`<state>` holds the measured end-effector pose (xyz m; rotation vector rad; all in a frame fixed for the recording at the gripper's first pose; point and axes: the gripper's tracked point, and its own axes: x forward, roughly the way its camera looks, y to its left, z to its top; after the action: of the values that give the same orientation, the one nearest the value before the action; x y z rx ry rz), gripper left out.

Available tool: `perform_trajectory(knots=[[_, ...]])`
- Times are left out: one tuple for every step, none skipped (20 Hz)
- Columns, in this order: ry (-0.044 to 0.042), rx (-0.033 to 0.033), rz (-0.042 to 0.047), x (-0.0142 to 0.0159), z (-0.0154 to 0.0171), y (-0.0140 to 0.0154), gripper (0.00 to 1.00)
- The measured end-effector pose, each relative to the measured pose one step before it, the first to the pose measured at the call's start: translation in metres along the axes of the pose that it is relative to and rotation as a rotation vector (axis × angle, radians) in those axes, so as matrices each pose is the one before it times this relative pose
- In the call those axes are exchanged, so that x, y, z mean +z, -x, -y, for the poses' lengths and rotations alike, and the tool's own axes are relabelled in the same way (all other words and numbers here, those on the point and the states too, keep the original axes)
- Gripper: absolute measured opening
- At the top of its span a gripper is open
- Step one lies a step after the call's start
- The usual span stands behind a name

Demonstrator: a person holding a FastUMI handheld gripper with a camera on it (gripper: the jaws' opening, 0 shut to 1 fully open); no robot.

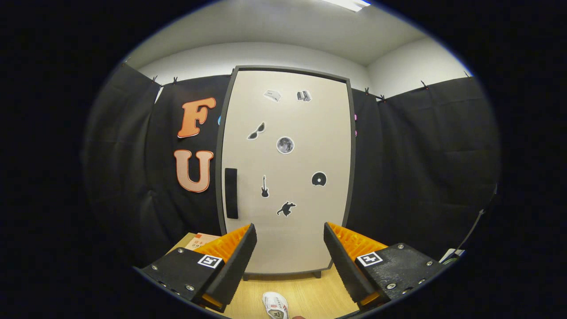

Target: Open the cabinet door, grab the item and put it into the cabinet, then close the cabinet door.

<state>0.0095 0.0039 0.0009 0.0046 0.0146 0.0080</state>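
— Where have you got to?

— Nowhere much, by my reckoning. The cabinet door (285,173) fills the centre of the frame and sits flush in its dark frame, so I judge it not yet opened. Its black handle (231,193) runs upright along the door's left edge, at centre left of the frame, beyond my left finger.

— And your tool?

— My tool (290,254) is spread wide with nothing between its fingers; both orange-backed fingers point at the foot of the door, well short of it.

— The item?

— I take it to be the small white shoe (275,305) at the bottom centre of the frame, lying on the wooden bench (305,288) between my fingers and nearer than their tips.

— So what's left?

— Everything: open the door, grab the shoe, put it inside, close up.
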Motion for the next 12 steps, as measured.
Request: perform_trajectory(knots=[[0.00066,0.00276,-0.00216,-0.00049,-0.00150,-0.00107,0.95],[-0.00077,0.00292,-0.00199,-0.00102,-0.00206,-0.00132,0.95],[-0.00200,0.00482,-0.00168,0.00010,-0.00251,-0.00162,0.95],[-0.00264,0.00650,-0.00010,-0.00023,-0.00339,-0.00240,0.95],[-0.00246,0.00729,-0.00280,-0.00126,-0.00459,-0.00446,0.95],[-0.00192,0.00894,-0.00192,-0.00047,-0.00459,-0.00364,0.95],[-0.00194,0.01004,-0.00187,-0.00019,-0.00586,-0.00440,0.95],[-0.00368,0.01024,0.00213,0.00058,-0.00581,-0.00517,0.95],[-0.00413,0.01119,0.00152,0.00060,-0.00679,-0.00610,0.95],[-0.00381,0.00951,0.00196,0.00137,-0.00650,-0.00624,0.95],[-0.00131,0.00851,0.00147,0.00042,-0.00617,-0.00638,0.95],[0.00028,0.00977,0.00120,0.00018,-0.00633,-0.00559,0.95]])
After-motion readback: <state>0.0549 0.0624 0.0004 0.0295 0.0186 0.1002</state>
